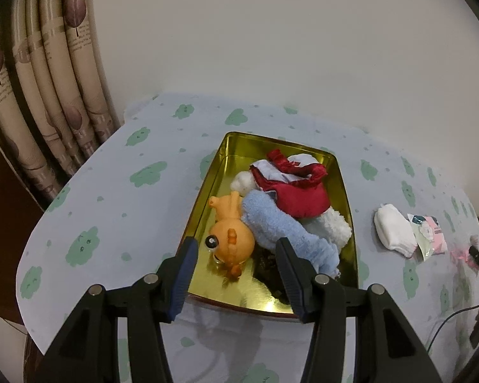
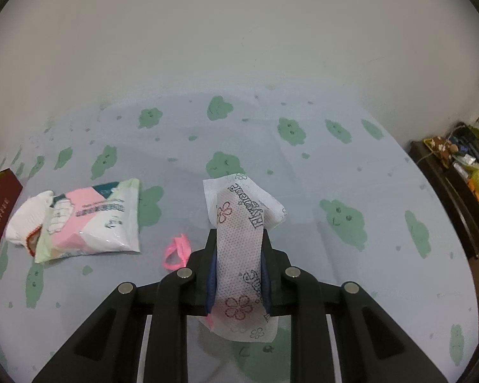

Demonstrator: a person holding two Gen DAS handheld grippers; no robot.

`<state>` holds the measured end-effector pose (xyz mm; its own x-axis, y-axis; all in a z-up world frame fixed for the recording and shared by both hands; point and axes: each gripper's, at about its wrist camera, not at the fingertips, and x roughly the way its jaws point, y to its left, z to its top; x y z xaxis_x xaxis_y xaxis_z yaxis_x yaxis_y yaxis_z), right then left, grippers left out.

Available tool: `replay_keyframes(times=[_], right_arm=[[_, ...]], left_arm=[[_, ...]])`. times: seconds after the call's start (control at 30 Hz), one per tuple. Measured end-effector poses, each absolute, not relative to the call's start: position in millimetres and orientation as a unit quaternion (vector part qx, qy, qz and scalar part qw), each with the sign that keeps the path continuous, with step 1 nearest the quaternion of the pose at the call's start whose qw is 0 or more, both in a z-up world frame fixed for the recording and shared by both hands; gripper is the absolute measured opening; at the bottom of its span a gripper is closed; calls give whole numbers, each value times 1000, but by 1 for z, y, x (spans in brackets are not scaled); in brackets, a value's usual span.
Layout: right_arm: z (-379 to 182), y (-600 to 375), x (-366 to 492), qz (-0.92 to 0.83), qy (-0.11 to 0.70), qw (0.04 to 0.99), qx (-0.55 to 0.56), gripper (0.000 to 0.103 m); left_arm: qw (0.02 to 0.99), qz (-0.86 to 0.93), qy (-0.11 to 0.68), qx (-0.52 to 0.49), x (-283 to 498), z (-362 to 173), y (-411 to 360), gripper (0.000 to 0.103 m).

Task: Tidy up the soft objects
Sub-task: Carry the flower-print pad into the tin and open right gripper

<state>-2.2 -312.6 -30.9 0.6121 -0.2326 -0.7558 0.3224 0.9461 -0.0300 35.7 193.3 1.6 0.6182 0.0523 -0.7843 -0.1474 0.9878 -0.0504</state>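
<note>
The left gripper (image 1: 236, 252) hung with its jaws spread wide and nothing between them, above the near end of a gold tin (image 1: 271, 303) on the bench (image 1: 111, 191). Just past the left jaw an orange toy (image 1: 230, 239) lay in the tin; between the jaws and beyond the right one stretched a blue fuzzy sock (image 1: 277, 223). Farther ahead were a red pouch (image 1: 297, 194) and white fluffy pieces (image 1: 332, 229). Off to the right of the jaws, outside the tin, lay a white glove (image 1: 394, 231) touching a pink and white packet (image 1: 431, 236).

The right gripper (image 2: 238, 249) had its jaws pressed tight on a white wrapped pad (image 2: 239, 245) printed with flowers, whose ends stuck out ahead of and behind the jaws. Left of them a pink loop (image 2: 177, 252) lay near the left jaw, with the packet (image 2: 92, 220) and glove (image 2: 25, 223) farther left.
</note>
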Motion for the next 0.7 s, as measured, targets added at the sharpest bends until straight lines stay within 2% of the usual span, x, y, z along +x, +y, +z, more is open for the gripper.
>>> replay_keyframes(times=[0.3,0.7], right_arm=[[5,-247,13,-74,400,913,42,20],[27,-70,39,113,403,907,-37,20]], left_arm=[[898,78,427,-66,21,1,210,52],[897,139,415,-65,-7,-6,243,52]])
